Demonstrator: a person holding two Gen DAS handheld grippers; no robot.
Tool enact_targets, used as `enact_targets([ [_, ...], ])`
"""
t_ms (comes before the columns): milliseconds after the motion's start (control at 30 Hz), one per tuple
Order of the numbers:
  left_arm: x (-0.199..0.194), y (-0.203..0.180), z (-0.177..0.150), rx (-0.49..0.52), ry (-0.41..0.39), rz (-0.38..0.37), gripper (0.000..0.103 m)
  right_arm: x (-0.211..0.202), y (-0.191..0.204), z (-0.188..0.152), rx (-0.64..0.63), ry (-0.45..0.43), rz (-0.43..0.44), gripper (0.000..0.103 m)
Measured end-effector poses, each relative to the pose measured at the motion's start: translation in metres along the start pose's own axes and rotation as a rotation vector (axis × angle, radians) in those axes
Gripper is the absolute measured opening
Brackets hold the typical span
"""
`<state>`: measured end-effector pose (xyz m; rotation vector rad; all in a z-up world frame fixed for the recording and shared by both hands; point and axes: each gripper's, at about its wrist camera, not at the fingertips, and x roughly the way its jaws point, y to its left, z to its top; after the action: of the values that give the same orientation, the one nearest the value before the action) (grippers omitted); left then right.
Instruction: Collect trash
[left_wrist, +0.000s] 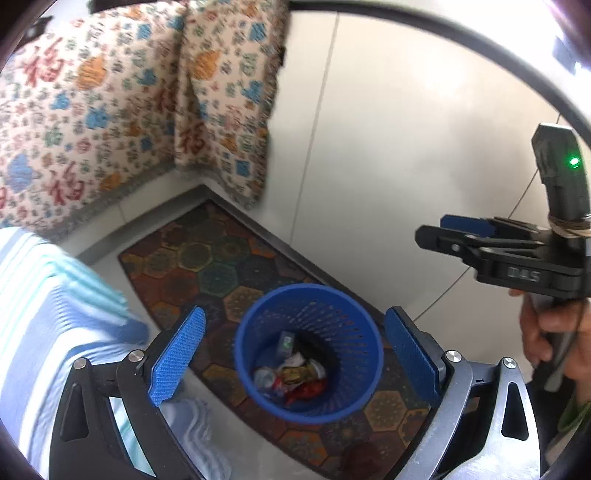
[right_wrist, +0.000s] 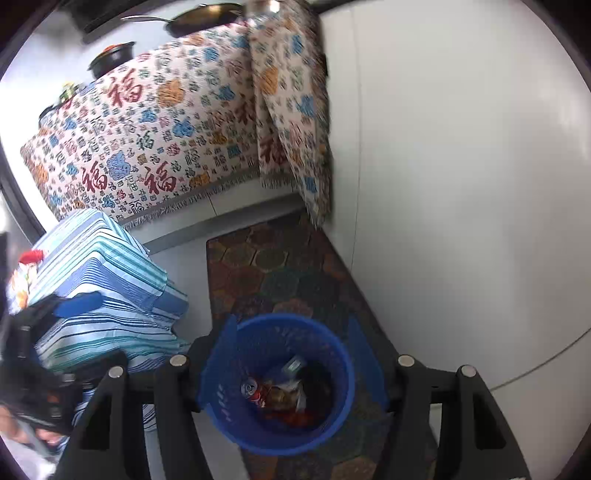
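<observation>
A blue perforated trash basket (left_wrist: 258, 332) (right_wrist: 332, 350) stands on a patterned mat. Inside it lie crumpled wrappers (left_wrist: 295, 373) and a red drink can (right_wrist: 254, 391). My left gripper (left_wrist: 294, 354) hovers above the basket with its blue pads (left_wrist: 177, 354) spread wide and nothing between them. My right gripper (right_wrist: 291, 365) is also over the basket, open, its blurred pads (right_wrist: 219, 365) on either side of the rim below and not touching it. In the left wrist view the right gripper (left_wrist: 441, 230) shows at the right edge, held by a hand (left_wrist: 546, 332), and it carries nothing.
The hexagon-patterned mat (left_wrist: 207, 266) (right_wrist: 273, 266) lies on a pale tiled floor (left_wrist: 406, 147). A fringed cloth (left_wrist: 110, 110) (right_wrist: 147, 129) with red characters hangs behind it. Something draped in blue striped fabric (left_wrist: 40, 295) (right_wrist: 110, 277) stands at the left. A pan (right_wrist: 207, 14) and pot (right_wrist: 110, 57) sit above.
</observation>
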<state>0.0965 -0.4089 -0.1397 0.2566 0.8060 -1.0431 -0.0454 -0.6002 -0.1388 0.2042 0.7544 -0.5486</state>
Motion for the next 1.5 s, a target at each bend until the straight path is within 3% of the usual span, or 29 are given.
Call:
enact_targets([
  [133, -0.054, 0.022, -0.018, 0.007, -0.013, 0.040, 0.098, -0.013, 0.041, 0.003, -0.111, -0.051, -0.007, 0.065],
  [300, -0.119, 0.080, -0.064, -0.013, -0.009, 0.178, 0.101, -0.015, 0.110, -0.002, -0.226, -0.057, 0.064, 0.066],
  [467, -0.156, 0.172, -0.121, -0.171, 0.061, 0.391, 0.100, -0.010, 0.203, -0.020, -0.357, -0.037, 0.189, 0.066],
  [700, -0.192, 0.270, -0.174, -0.368, 0.067, 0.608, 0.100, 0.005, 0.327, -0.057, -0.577, -0.005, 0.333, 0.066],
  [867, -0.197, 0.303, -0.193, -0.490, 0.070, 0.613, 0.101, 0.029, 0.379, -0.066, -0.614, 0.028, 0.347, 0.066],
  [1067, -0.193, 0.308, -0.192, -0.495, 0.081, 0.632, 0.103, 0.056, 0.405, -0.055, -0.533, 0.058, 0.358, 0.066],
  [1200, -0.189, 0.313, -0.189, -0.508, 0.089, 0.630, 0.103, 0.066, 0.412, -0.047, -0.504, 0.081, 0.337, 0.077],
  [1300, -0.188, 0.320, -0.178, -0.541, 0.092, 0.567, 0.102, 0.068, 0.414, -0.046, -0.504, 0.080, 0.338, 0.077],
  [1400, -0.190, 0.324, -0.149, -0.593, -0.014, 0.507, 0.102, 0.069, 0.414, -0.045, -0.505, 0.079, 0.338, 0.077],
  [1500, -0.170, 0.333, -0.120, -0.584, -0.021, 0.555, 0.102, 0.069, 0.414, -0.046, -0.506, 0.079, 0.338, 0.077],
])
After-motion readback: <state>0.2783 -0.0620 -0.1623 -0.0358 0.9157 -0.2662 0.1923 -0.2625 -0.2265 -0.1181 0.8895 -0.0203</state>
